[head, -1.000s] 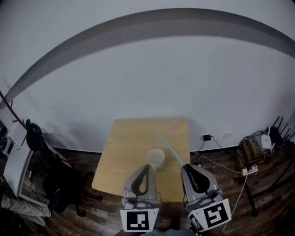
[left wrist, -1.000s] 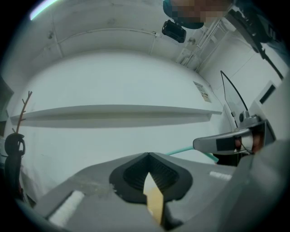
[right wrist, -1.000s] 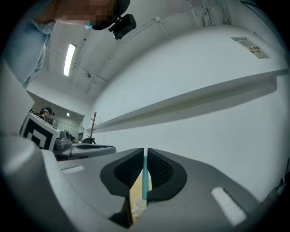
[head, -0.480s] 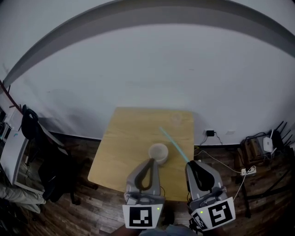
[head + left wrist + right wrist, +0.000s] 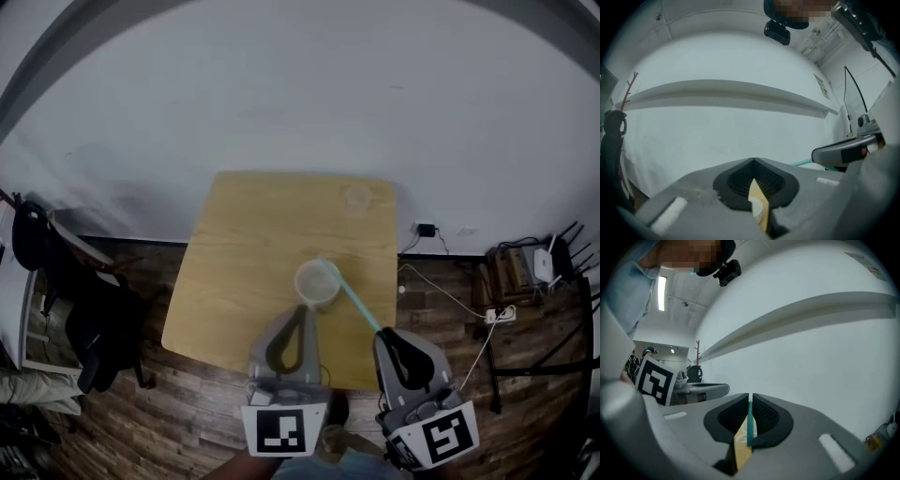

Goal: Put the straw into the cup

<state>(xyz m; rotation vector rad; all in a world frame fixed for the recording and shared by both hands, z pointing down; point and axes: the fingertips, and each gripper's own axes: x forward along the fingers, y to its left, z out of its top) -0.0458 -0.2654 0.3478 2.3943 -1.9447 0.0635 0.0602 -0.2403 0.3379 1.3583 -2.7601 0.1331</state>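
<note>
A translucent white cup stands near the middle of the wooden table. A teal straw slants up and away from my right gripper, which is shut on its near end. The straw's far tip lies at the cup's right rim; I cannot tell whether it is inside. In the right gripper view the straw stands pinched between the jaws. My left gripper hovers just in front of the cup, shut with nothing held. In the left gripper view a sliver of the cup shows below the jaws.
A black chair stands on the wooden floor left of the table. Cables and a power strip lie on the floor to the right, with a white router beyond. A plain white wall rises behind the table.
The straw's far tip has come left, from beside the cup to its right rim. Both grippers sit closer to the cup. The head view has tilted further down.
</note>
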